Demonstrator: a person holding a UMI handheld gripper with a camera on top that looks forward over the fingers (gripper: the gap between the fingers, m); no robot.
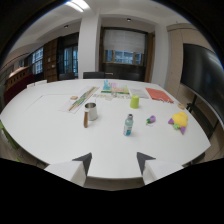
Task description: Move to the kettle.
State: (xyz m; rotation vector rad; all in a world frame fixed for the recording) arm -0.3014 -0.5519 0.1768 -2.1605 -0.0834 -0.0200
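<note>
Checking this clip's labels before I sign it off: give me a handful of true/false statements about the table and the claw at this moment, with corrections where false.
1. The claw is open with nothing between its fingers. True.
2. The shiny metal kettle with a brown handle stands on the white table, beyond the fingers. True.
3. The clear plastic bottle with a blue label lies on its side. False: it stands upright.
4. The lime-green cup sits nearer the claw than the bottle does. False: it stands farther away, beyond the bottle.
5. The claw is touching the kettle. False: bare table lies between them.
6. A yellow soft toy lies near the table's edge. True.
</note>
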